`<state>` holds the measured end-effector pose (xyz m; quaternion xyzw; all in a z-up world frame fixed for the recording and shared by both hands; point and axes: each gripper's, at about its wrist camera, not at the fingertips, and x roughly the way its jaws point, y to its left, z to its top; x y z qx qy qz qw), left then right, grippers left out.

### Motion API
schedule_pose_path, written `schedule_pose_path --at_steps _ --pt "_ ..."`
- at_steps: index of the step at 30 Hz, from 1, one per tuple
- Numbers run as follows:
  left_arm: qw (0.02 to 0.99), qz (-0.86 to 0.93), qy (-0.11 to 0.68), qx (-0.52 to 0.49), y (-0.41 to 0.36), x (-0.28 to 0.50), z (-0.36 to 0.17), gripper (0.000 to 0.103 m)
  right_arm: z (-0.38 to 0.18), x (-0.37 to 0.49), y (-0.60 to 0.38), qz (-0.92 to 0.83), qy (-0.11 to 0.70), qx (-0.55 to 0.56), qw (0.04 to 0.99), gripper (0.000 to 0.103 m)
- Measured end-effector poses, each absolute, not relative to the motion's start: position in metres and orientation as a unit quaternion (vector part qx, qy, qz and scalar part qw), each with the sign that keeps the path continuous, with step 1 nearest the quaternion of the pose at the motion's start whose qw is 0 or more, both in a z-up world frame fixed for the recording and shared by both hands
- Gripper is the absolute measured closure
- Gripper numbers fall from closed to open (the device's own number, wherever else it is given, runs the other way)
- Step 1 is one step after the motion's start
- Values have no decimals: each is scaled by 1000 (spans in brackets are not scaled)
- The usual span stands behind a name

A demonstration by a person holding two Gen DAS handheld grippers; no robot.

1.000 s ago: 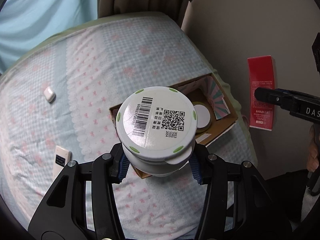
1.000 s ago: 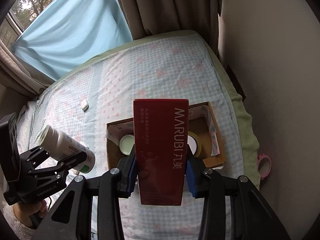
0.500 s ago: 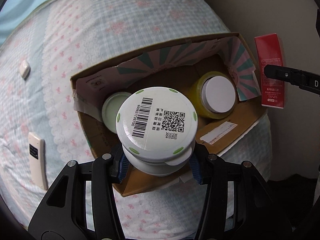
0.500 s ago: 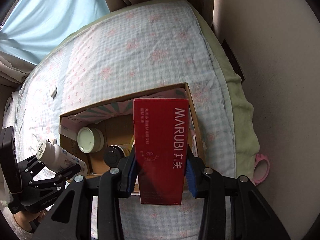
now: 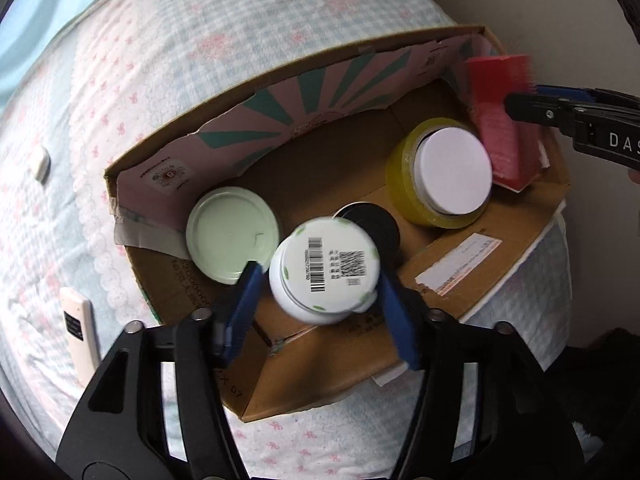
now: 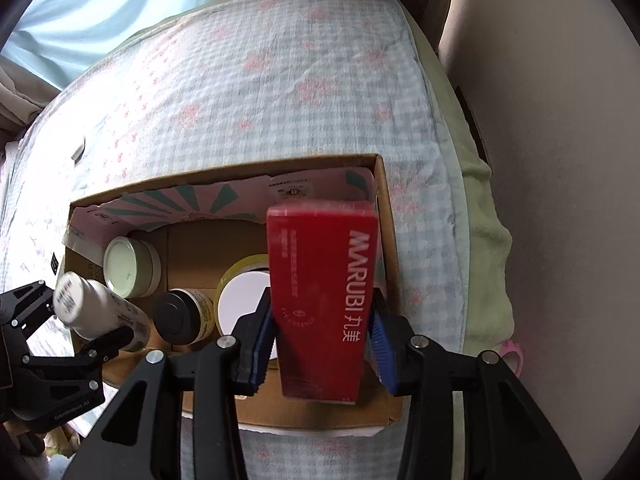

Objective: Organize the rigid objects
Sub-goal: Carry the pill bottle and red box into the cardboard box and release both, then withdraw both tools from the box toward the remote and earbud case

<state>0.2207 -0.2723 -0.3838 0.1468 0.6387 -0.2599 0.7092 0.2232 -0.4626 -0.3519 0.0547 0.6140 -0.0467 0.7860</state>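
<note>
Currently both grippers sit over the cardboard box [image 5: 472, 264] on the bed [image 6: 280, 80]. Left gripper [image 5: 320, 292]: jaws spread wide, blue pads look clear of the white bottle [image 5: 324, 270], whose barcoded base faces the camera, long axis running away into the box. Right gripper [image 6: 320, 336]: jaws parted, red MARUBI carton [image 6: 322, 292] between them, long axis near-to-far at the box's right end; contact unclear. Box holds 1 pale green lidded jar [image 5: 232, 234] at left, 1 dark-lidded jar [image 6: 182, 316], 1 yellow tape roll [image 5: 440, 174] ringing a white cap.
</note>
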Motion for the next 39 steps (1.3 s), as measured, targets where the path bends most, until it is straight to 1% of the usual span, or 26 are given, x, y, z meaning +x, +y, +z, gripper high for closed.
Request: schedule_pose_path --at_steps 1,2,3,7,13,21,28,39 --pt "711 -264 636 142 -271 219 -381 1 -348 223 -463 -51 606 57 792 18" --pt "715 -267 631 138 -270 217 -378 0 -343 222 -464 -58 595 57 799 5" --pt "716 -267 630 138 -268 215 -377 0 -340 220 -465 -65 586 60 805 0" --pt "715 -262 633 138 -259 205 -380 0 -339 214 -470 -64 590 93 799 0" --pt "718 -257 633 134 -247 195 -381 0 -331 204 -466 -66 588 97 801 0" --pt "735 -252 616 133 -234 180 -360 0 -307 195 -456 -62 569 91 815 0" --pt "758 -241 592 126 -225 174 -322 0 -277 179 -438 -59 548 85 830 0" --pt "803 -194 555 99 -153 144 -262 0 -216 154 -387 -17 505 64 861 0"
